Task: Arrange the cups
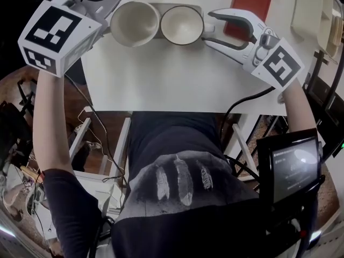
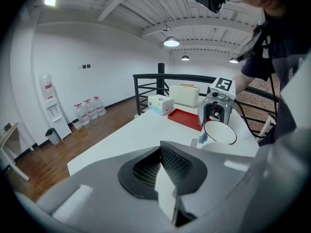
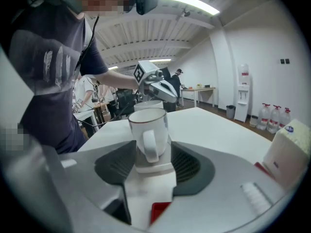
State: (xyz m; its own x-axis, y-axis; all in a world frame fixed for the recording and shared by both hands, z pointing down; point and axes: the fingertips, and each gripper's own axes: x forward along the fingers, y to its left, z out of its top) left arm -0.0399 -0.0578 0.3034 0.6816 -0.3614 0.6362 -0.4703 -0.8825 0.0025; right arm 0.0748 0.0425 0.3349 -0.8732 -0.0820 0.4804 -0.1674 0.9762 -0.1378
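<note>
Left gripper jaws pressed together, nothing in them. Right gripper jaws spread either side of the right cup handle, pads clear of it. Left cup sits just beside the right one on the white table. Left gripper's front end is cut off by the head view's top edge. Left cup mostly hidden behind the right cup in the right gripper view. Bare tabletop from cups to near edge; red tray just beyond the right gripper. Blue print on white box unreadable.
</note>
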